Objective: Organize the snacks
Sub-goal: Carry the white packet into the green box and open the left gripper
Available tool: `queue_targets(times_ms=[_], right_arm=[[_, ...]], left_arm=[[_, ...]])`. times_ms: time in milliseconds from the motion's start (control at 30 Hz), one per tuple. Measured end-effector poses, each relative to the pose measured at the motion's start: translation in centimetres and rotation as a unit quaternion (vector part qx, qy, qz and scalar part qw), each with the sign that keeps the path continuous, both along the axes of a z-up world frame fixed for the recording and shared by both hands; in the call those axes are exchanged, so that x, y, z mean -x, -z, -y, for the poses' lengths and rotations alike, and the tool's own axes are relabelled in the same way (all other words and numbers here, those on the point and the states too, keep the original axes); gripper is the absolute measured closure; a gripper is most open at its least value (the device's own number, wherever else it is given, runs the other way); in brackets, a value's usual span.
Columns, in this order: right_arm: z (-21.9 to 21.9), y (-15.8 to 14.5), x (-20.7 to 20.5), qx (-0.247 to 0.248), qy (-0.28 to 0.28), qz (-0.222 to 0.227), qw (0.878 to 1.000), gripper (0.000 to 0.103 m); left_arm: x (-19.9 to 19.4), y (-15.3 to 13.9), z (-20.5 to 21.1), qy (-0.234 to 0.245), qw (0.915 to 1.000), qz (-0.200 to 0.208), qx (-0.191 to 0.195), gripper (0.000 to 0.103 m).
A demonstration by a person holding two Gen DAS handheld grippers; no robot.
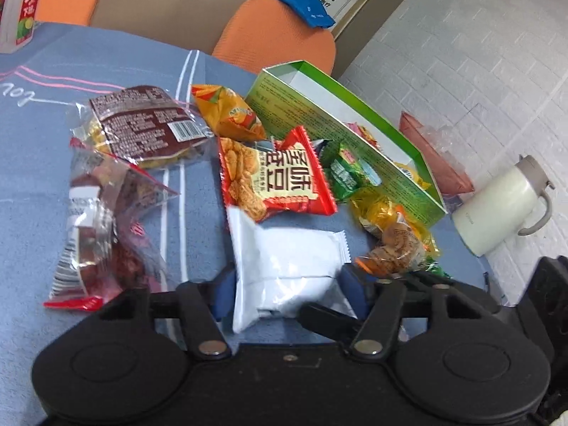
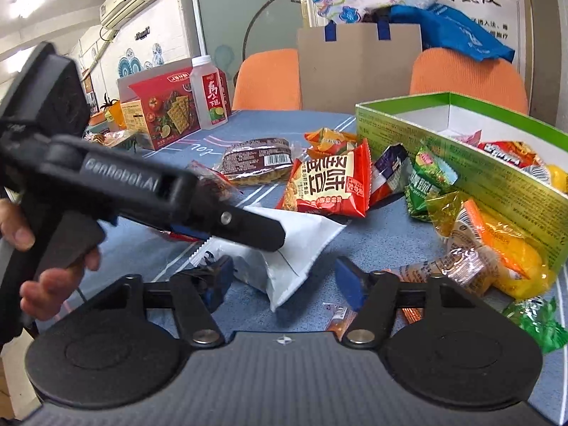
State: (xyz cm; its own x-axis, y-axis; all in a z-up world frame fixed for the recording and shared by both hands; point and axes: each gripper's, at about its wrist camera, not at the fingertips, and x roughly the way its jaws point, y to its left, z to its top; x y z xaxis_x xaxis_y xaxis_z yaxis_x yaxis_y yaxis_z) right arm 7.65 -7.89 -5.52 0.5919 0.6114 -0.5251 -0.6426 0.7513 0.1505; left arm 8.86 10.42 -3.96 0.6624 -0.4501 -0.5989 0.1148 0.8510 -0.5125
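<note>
left gripper [image 1: 289, 296] clamping white packet [image 1: 284, 259], right gripper [image 2: 284, 280] agape

The left wrist view looks down close over the blue cloth-covered table [image 1: 32, 184] toward its far right corner. The right wrist view faces the far edge, lower; both share the glossy white sealed packet [image 1: 284, 266] [image 2: 301, 245] and the open green cardboard box [image 1: 340, 131] [image 2: 461, 163]

The green box [image 2: 461, 163] runs off the right edge of the right wrist view — its far end is unseen, and its wall hides the lower parts of the snacks inside. Beside the box, the white packet [image 1: 284, 266] has its near end covered by the left gripper [image 1: 287, 291] — the grip there is unclear.
</note>
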Motion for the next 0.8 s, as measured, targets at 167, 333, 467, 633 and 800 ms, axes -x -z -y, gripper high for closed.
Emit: queue_targets(times_ms=[167, 333, 467, 633, 800], right_arm=[[-0.2, -0.4, 1.0, 0.015, 0.01, 0.021, 1.0, 0.038], [1.5, -3.0, 1.2, 0.0, 0.028, 0.061, 0.998, 0.038], [3.1, -5.1, 0.0, -0.012, 0.046, 0.094, 0.994, 0.038], [4.6, -7.0, -2.7, -0.013, 0.071, 0.126, 0.989, 0.039], [5.9, -7.5, -6.5, -0.019, 0.093, 0.126, 0.987, 0.04]], left_arm=[[0.6, -1.2, 1.1, 0.003, 0.9996, 0.025, -0.013, 0.027], [0.1, -4.4, 2.4, 0.021, 0.9972, 0.071, -0.013, 0.027], [-1.7, -7.1, 4.2, 0.035, 0.9935, 0.105, -0.026, 0.027], [-5.2, -8.9, 6.0, 0.044, 0.9902, 0.13, -0.025, 0.027], [-9.2, -9.4, 7.6, 0.048, 0.9891, 0.136, -0.026, 0.027]])
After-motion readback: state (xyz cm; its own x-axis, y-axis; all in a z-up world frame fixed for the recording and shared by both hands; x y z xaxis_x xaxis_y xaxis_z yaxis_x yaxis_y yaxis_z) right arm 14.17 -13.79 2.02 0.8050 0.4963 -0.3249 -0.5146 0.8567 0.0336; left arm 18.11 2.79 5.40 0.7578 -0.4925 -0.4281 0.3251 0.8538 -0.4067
